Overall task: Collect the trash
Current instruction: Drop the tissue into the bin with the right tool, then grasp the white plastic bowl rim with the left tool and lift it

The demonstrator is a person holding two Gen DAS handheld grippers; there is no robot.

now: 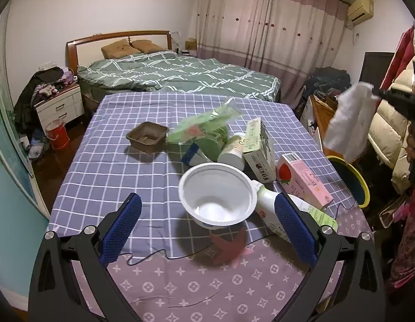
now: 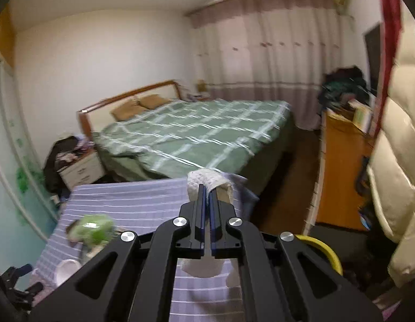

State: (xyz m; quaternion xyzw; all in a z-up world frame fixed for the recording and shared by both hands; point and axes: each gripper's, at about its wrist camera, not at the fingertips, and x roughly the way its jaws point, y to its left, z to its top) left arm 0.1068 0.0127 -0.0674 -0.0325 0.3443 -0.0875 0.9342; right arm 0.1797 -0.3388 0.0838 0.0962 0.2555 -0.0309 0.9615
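Observation:
My left gripper (image 1: 207, 214) is open above the checked tablecloth (image 1: 113, 161), its blue pads either side of a white plastic bowl (image 1: 217, 194). Behind the bowl lie a white bottle (image 1: 271, 209), a pink strawberry carton (image 1: 304, 182), a white-green carton (image 1: 261, 150), a paper cup (image 1: 233, 150), a green wrapper (image 1: 204, 126) and a brown tray (image 1: 147, 136). My right gripper (image 2: 207, 187) is shut on a white paper towel (image 2: 210, 179); in the left wrist view the towel (image 1: 349, 118) hangs in the air right of the table, above a bin with a yellow rim (image 1: 360, 177).
A bed (image 1: 180, 72) with a green quilt stands behind the table. A nightstand (image 1: 60, 104) and a red bucket (image 1: 57, 134) are at the left. Coats (image 1: 395, 123) hang at the right. A thin black cable (image 1: 159, 255) lies across the near tablecloth.

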